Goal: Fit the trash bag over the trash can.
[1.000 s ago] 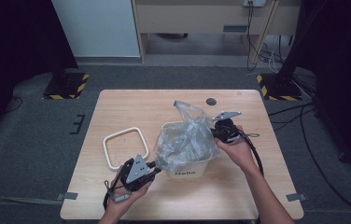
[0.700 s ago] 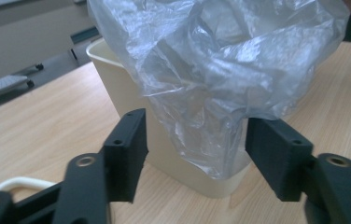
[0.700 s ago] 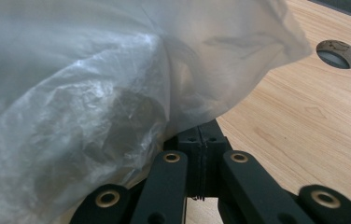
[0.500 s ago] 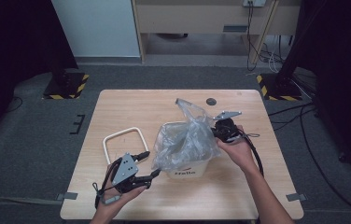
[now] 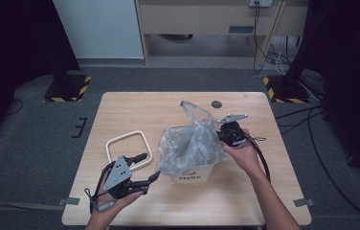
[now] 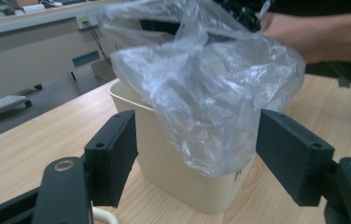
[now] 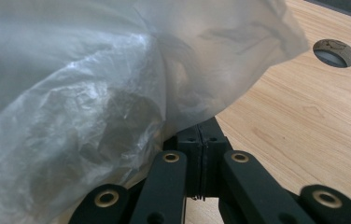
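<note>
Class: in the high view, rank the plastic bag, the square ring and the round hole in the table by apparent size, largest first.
1. Plastic bag: largest.
2. Square ring: smaller, though the left gripper covers part of it.
3. Round hole: by far the smallest; it lies farther from the camera, but the gap is too large for that to matter.

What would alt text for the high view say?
A person at a wooden table lines a cream bin with a clear bag: the right gripper pinches the bag, the left gripper is open, beside a square ring.
</note>
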The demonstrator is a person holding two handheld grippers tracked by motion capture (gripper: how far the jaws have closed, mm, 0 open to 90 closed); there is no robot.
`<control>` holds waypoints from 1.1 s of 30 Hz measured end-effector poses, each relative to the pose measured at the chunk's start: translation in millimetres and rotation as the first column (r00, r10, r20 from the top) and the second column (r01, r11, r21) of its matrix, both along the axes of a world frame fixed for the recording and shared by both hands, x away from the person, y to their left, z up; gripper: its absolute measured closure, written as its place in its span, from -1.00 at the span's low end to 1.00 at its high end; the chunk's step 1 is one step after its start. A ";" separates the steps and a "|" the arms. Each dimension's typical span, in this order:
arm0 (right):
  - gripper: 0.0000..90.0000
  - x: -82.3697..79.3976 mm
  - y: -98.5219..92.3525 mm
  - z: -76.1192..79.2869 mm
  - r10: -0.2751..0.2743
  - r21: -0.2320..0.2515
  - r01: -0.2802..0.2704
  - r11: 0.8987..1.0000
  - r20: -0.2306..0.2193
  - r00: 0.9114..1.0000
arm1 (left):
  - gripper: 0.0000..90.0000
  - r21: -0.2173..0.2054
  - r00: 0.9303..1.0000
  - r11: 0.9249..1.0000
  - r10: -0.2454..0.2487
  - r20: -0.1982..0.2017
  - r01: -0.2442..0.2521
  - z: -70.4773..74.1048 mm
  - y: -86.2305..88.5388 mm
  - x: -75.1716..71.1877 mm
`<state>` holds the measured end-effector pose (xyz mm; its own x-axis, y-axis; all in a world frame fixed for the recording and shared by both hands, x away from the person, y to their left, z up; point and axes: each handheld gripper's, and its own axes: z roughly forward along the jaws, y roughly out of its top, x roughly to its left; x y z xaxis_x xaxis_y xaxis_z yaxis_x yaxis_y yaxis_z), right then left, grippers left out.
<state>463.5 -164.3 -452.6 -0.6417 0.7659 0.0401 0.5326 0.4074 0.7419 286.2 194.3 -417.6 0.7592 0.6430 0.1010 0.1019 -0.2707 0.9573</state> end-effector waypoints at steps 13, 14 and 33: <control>0.98 -0.6 1.1 -0.4 -0.002 0.013 0.002 1.000 0.002 1.000 | -0.32 0.010 0.999 1.000 0.027 -0.019 -0.027 5.6 -6.4 32.0; 0.98 -0.7 1.1 -0.3 -0.003 0.015 0.003 1.000 0.002 1.000 | -0.32 0.008 0.999 1.000 0.027 -0.025 -0.027 5.3 -7.9 35.9; 0.98 -4.1 -0.6 3.7 0.004 0.026 -0.004 1.000 0.016 1.000 | 0.09 0.048 0.997 0.998 0.039 -0.062 -0.036 -2.6 -22.4 72.0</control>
<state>459.4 -164.8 -448.9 -0.6453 0.7623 0.0495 0.5192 0.3902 0.7604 358.2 171.9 -420.1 0.7404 0.6668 0.0847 0.1722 -0.3100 0.9350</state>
